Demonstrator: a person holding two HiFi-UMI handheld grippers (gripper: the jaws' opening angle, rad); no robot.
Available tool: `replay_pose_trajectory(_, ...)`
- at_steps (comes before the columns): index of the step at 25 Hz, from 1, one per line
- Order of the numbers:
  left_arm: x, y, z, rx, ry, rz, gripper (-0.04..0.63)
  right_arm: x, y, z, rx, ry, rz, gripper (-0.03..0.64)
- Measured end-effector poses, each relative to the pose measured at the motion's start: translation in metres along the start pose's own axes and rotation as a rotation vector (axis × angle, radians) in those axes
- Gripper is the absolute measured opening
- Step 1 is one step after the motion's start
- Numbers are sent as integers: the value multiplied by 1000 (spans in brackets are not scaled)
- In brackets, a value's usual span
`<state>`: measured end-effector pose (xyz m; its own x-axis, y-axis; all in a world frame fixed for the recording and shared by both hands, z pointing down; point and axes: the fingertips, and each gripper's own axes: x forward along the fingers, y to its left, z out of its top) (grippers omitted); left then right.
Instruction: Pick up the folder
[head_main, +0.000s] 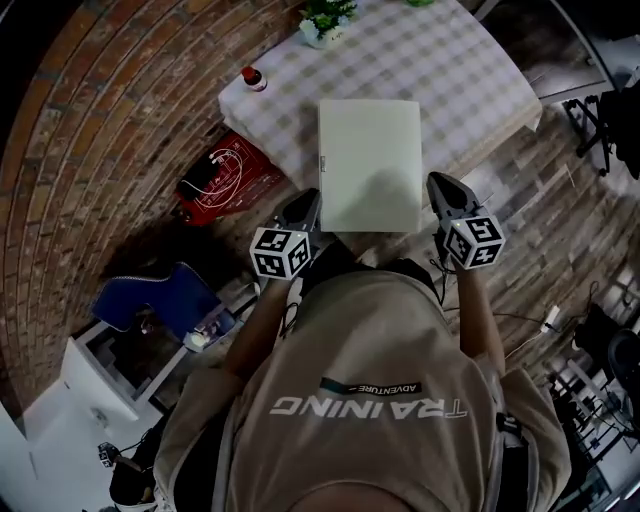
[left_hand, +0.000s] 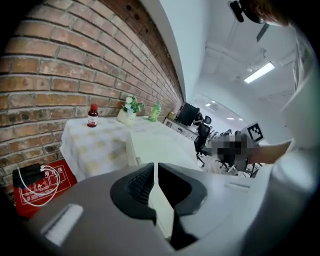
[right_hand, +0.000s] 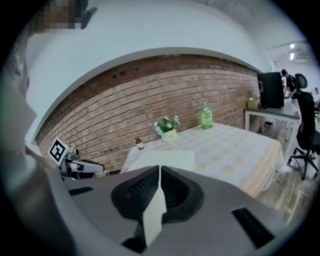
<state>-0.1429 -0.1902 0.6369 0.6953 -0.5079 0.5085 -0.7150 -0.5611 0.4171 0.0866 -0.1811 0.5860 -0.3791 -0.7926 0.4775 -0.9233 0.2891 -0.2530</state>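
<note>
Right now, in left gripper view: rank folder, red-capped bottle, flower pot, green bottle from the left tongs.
1. folder: clamped in left tongs
2. red-capped bottle: left, by wall
3. flower pot: further along wall
4. green bottle: far end

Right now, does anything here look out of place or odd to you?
Nothing looks spilled or broken. The one oddity is the pale folder: it juts past the near edge of the table, pinched at its near corners by the left gripper and right gripper.

Lower centre of the head view — the shirt (head_main: 370, 330) back reads "TRAINING", upside down, with a small "ADVENTURE" just above it.
</note>
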Motion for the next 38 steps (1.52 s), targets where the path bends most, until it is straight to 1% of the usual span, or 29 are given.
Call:
replay_pose_trajectory(3, 12, 23, -7, -55, 69, -19, 17, 14, -2, -12, 42, 68, 2, 12)
replay_pose_trajectory(4, 16, 27, -8, -67, 89, -27, 43, 17, -3, -15, 60, 87, 3, 12)
replay_pose_trajectory(6, 25, 33, -9, -93, 126, -49, 141, 23, -7, -24, 96, 129, 9, 14)
replay_pose_trajectory(7, 29, 34, -9, -113, 139, -60, 160, 27, -9, -30, 120, 154, 18, 23)
replay_pose_trajectory(8, 33, 36, -10, -137, 152, -70, 169, 30, -11, -37, 150, 180, 31, 72)
replay_pose_trajectory(9, 36, 36, -13, -163, 168, -81, 186, 33, -12, -44, 181, 205, 45, 155)
replay_pose_trajectory(10, 40, 35, -16, -189, 187, -95, 206, 35, -13, -49, 208, 225, 60, 181)
replay_pose_trajectory(14, 56, 28, -30, -294, 278, -158, 252, 41, -20, -67, 293, 285, 103, 202)
replay_pose_trajectory(17, 63, 25, -39, -369, 321, -183, 268, 45, -24, -83, 356, 352, 143, 228)
replay_pose_trajectory(21, 71, 32, -43, -411, 346, -174, 275, 53, -27, -96, 398, 417, 197, 244)
replay_pose_trajectory(25, 80, 31, -42, -460, 377, -205, 275, 59, -23, -111, 453, 482, 266, 259)
replay_pose_trajectory(29, 87, 32, -47, -474, 408, -216, 291, 64, -21, -120, 498, 524, 321, 263)
replay_pose_trajectory(31, 88, 34, -48, -490, 411, -224, 295, 69, -20, -123, 502, 537, 342, 273)
replay_pose_trajectory(35, 89, 35, -49, -505, 415, -226, 298, 73, -19, -128, 544, 556, 368, 285)
replay_pose_trajectory(38, 90, 35, -49, -525, 455, -224, 301, 74, -18, -129, 562, 555, 385, 290)
